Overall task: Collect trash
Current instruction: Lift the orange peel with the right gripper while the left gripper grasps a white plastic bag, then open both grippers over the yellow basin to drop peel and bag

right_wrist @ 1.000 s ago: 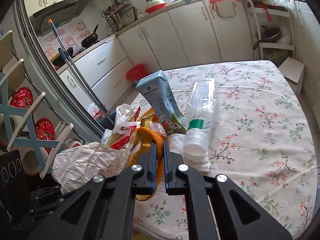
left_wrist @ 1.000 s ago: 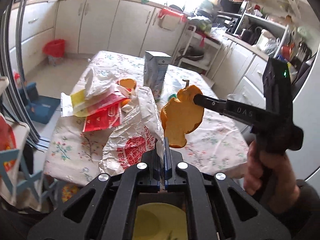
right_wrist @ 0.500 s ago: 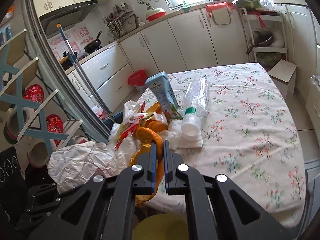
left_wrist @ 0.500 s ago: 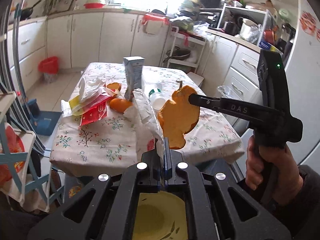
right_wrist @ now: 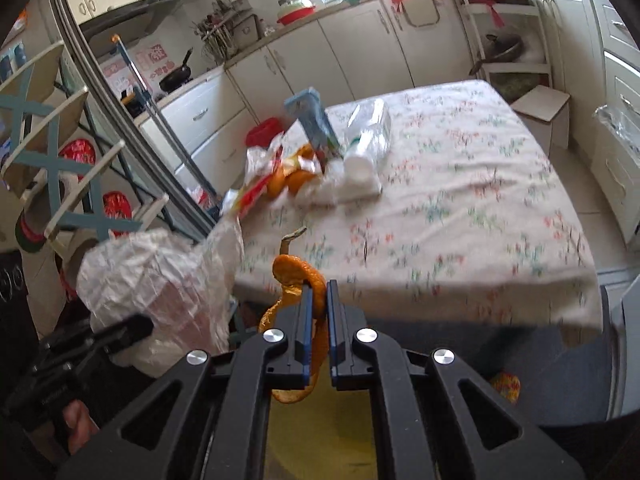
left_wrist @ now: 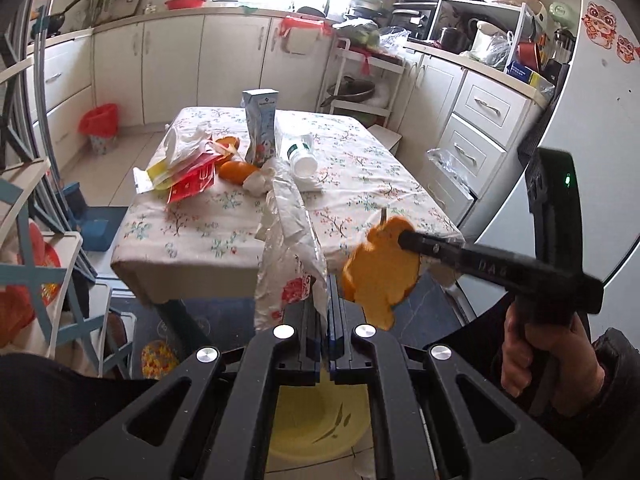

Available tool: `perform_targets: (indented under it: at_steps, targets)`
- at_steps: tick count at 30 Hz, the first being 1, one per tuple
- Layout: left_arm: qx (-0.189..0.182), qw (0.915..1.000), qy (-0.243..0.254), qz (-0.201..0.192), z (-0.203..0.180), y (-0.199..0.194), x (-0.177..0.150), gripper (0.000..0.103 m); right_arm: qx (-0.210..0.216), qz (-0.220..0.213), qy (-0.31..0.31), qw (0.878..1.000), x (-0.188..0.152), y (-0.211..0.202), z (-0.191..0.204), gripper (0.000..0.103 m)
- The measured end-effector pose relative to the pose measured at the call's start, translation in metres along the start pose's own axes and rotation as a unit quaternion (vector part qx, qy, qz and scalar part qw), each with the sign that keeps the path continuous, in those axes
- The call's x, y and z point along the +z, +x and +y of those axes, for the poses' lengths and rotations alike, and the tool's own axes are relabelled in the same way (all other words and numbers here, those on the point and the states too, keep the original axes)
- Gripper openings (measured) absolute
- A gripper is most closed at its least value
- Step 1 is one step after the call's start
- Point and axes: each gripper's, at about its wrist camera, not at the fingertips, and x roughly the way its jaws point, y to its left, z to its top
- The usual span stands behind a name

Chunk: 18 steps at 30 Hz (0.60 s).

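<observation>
My left gripper (left_wrist: pixel 325 280) is shut on a crumpled white plastic bag (left_wrist: pixel 290 248) with red print, held in the air off the table's near edge. My right gripper (right_wrist: pixel 318 286) is shut on a large piece of orange peel (right_wrist: pixel 298 276); from the left wrist view the orange peel (left_wrist: pixel 382 272) hangs beside the bag. A yellow bin (left_wrist: pixel 316 424) lies on the floor below both grippers. On the table (left_wrist: pixel 360 184) stay a blue carton (left_wrist: pixel 260 128), a toppled clear bottle (left_wrist: pixel 300 156), an orange (left_wrist: pixel 238 171) and red-and-yellow wrappers (left_wrist: pixel 184 168).
A blue-and-white folding rack (left_wrist: pixel 36 264) stands at the left. White cabinets (left_wrist: pixel 476 132) and a fridge (left_wrist: pixel 592 128) line the right side. A red bin (left_wrist: pixel 100 124) stands on the floor by the far cabinets. A hand (left_wrist: pixel 536 348) grips the right tool.
Both grippers have drawn back from the table with the bag and the peel; the table now looks farther away and the yellow bin shows more fully below.
</observation>
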Motion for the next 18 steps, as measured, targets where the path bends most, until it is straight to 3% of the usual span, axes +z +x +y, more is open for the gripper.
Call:
perform_targets:
  at_steps: [12, 18]
  targets:
    - [-0.021, 0.998, -0.023, 0.055, -0.006, 0.004, -0.039, 0.002, -0.013, 0.077, -0.024, 0.997, -0.047, 0.015, 0.017, 0.008]
    - [-0.006, 0.9957, -0.016, 0.091, -0.009, 0.016, -0.057, 0.003, -0.022, 0.106, -0.04, 0.993, -0.063, 0.021, 0.023, 0.011]
